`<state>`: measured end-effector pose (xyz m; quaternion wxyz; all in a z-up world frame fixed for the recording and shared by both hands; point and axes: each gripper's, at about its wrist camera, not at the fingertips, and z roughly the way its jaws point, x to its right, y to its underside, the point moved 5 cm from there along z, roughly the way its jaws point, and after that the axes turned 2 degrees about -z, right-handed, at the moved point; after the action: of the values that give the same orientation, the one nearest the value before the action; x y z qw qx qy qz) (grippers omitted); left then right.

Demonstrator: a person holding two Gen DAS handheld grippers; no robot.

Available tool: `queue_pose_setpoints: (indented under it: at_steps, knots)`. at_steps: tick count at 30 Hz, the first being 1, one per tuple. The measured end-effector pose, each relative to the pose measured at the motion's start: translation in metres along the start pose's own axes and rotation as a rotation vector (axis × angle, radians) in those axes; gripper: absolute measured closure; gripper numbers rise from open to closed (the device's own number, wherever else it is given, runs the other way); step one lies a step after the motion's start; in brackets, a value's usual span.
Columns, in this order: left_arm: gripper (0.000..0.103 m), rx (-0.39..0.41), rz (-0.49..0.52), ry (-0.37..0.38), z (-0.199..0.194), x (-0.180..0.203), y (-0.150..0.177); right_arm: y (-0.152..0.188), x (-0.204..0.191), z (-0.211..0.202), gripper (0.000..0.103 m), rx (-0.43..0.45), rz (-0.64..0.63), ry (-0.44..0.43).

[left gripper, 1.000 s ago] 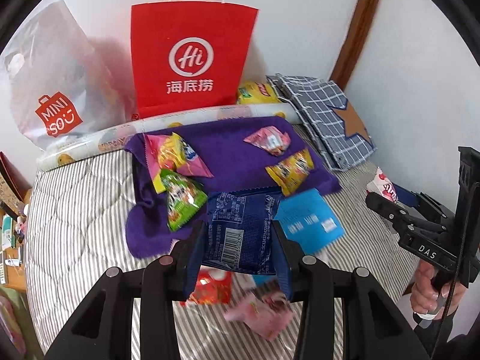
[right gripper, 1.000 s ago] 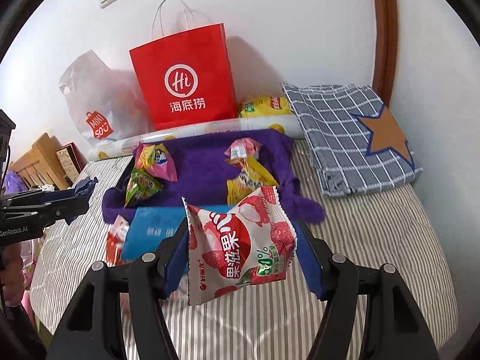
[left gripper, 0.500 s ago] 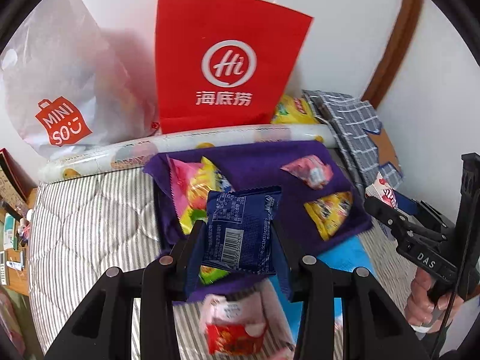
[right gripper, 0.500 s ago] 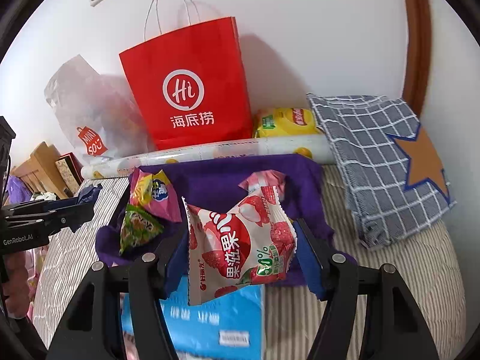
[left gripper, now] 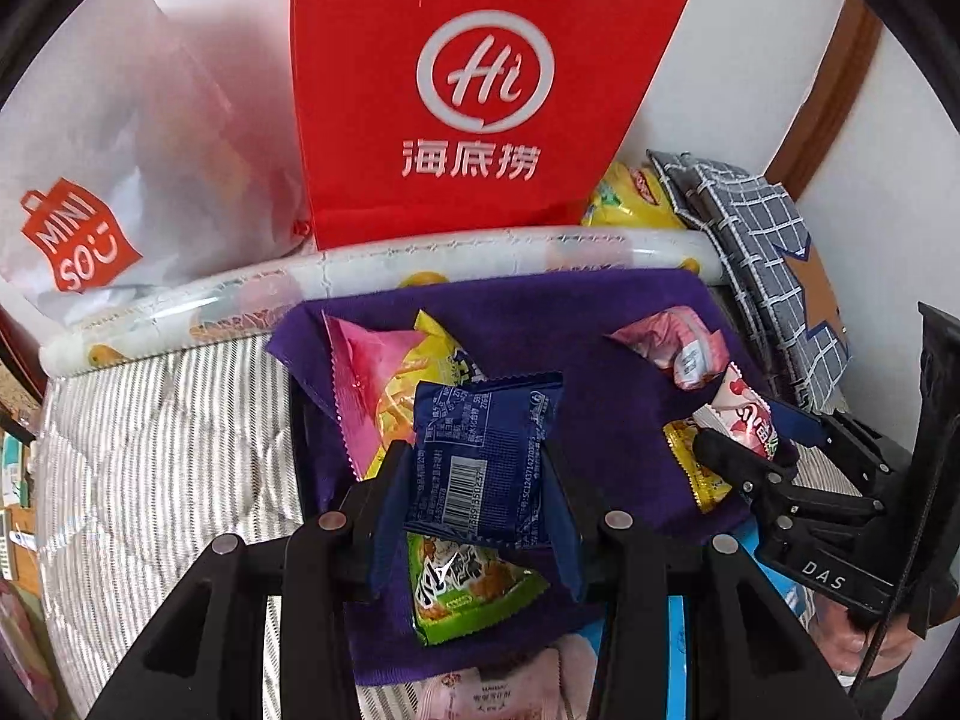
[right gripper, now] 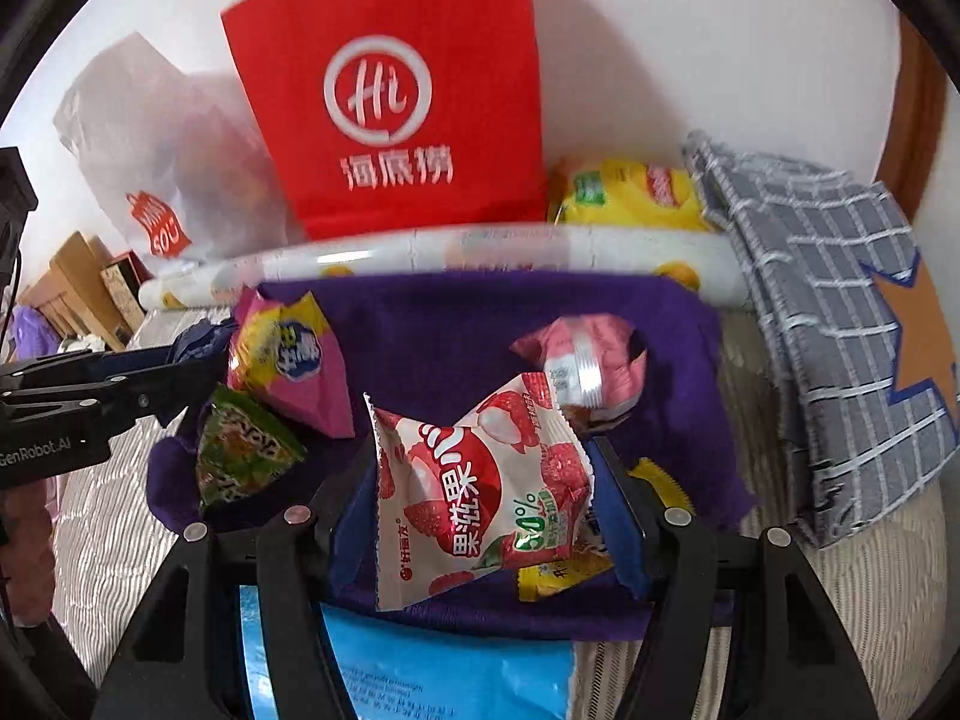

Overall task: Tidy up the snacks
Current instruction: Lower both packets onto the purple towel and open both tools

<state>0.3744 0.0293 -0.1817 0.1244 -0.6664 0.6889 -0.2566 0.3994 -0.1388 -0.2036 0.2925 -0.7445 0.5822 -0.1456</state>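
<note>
Two snack packets [left gripper: 486, 456] between jaws

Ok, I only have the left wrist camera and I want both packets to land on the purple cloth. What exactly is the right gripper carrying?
Observer: A white-and-red lychee packet, pinched by its sides between the right gripper's fingers.
Operator: What's under it?
Observer: The purple cloth. A yellow packet peeks out from behind the held one.
Operator: Anything nearer than the cloth?
Observer: A flat light blue packet, lying at the cloth's near edge.
</note>
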Motion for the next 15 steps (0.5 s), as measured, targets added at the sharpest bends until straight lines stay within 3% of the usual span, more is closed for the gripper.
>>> queue_pose_setpoints:
  at_steps: [15]
  knots:
    - [0.063,-0.048,0.007,-0.010,0.027,-0.001,0.004,0.001,-0.006,0.024,0.038,-0.067,-0.047,0.044]
